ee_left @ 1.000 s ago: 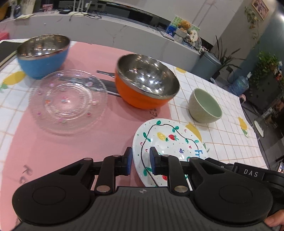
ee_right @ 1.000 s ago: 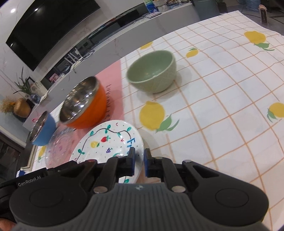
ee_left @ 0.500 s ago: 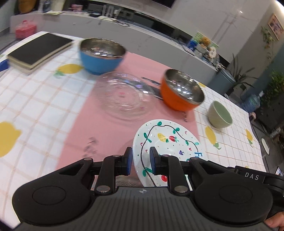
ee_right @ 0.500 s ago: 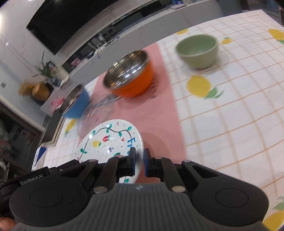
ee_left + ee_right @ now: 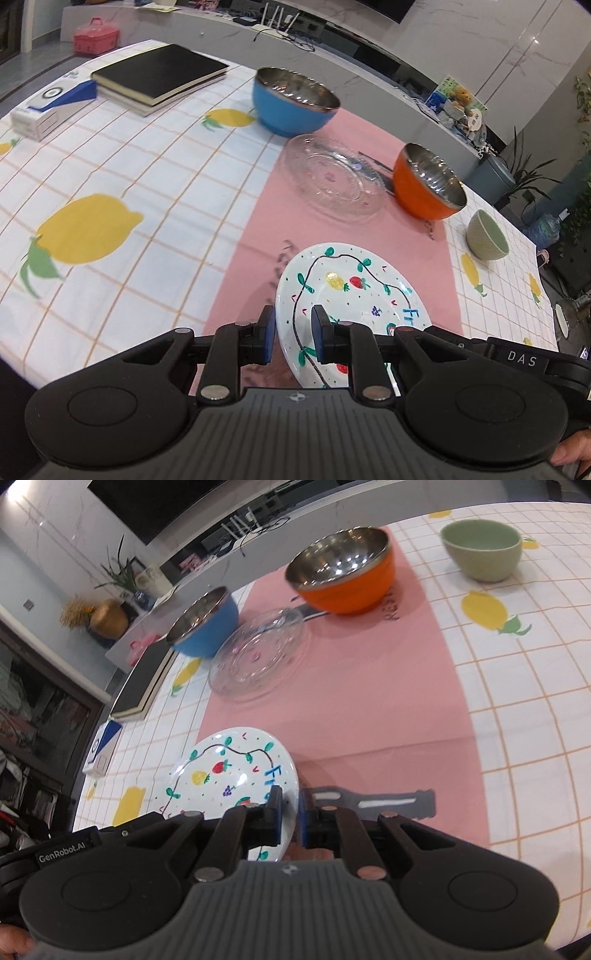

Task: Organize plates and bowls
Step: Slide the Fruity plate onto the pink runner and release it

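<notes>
Both grippers hold a white plate (image 5: 351, 291) (image 5: 229, 775) painted with fruit and a vine, tilted a little above the pink mat (image 5: 251, 229). My left gripper (image 5: 293, 325) is shut on its left rim. My right gripper (image 5: 291, 810) is shut on the opposite rim. Farther back on the mat lies a clear glass plate (image 5: 332, 181) (image 5: 258, 657). A blue steel bowl (image 5: 291, 107) (image 5: 207, 624) stands behind it and an orange steel bowl (image 5: 424, 184) (image 5: 343, 572) to its right. A small green bowl (image 5: 485, 236) (image 5: 480, 550) sits far right on the lemon-print cloth.
A black notebook (image 5: 159, 77) on a stack and a blue-and-white box (image 5: 44, 107) lie at the table's far left. Cutlery (image 5: 373, 162) lies between the glass plate and the orange bowl. A long counter runs behind the table. The table's edge is close below the grippers.
Both grippers have carried the painted plate leftward and back from the bowls, which now look smaller and farther right. The notebook and box have come into view. The grips are unchanged.
</notes>
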A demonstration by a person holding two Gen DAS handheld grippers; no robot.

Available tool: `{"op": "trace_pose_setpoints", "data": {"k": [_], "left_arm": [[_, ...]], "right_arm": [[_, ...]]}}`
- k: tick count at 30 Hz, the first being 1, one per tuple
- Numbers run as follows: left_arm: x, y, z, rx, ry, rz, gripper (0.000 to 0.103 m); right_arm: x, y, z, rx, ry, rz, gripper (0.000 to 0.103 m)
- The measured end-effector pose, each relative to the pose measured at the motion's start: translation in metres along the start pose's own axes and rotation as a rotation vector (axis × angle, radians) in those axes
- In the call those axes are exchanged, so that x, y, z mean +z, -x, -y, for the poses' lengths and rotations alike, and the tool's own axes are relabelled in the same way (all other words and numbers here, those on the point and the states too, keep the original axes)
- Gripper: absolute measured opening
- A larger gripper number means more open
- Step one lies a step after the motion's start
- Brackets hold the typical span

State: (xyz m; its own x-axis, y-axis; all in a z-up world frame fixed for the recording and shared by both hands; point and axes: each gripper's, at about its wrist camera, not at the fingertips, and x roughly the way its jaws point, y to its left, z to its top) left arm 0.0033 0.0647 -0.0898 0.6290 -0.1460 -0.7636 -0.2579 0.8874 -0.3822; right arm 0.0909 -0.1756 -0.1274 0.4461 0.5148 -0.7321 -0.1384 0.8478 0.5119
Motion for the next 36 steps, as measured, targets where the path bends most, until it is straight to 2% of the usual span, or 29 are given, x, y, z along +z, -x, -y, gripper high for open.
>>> {"op": "trace_pose_setpoints", "data": {"k": [6,14,28,36], "left_arm": [[-0.009,-0.002,-0.01,0.014,0.014,-0.02,0.023],[-0.016,-0.008,-0.001,-0.018,-0.02,-0.044,0.023],[-0.018,-0.012,0.001,0.009,-0.014,-0.052,0.022],[-0.017,-0.012,0.002,0.035,-0.016,-0.057,0.021]], "right_arm": [[-0.008,-0.009,-0.006,-0.021,0.009,-0.041,0.007],[-0.008,-0.001,0.003,-0.066,-0.001,-0.034,0.007],[-0.013,-0.004,-0.003,-0.119,0.046,-0.038,0.009],[-0.017,-0.006,-0.002,-0.118,0.042,-0.039,0.008]]}}
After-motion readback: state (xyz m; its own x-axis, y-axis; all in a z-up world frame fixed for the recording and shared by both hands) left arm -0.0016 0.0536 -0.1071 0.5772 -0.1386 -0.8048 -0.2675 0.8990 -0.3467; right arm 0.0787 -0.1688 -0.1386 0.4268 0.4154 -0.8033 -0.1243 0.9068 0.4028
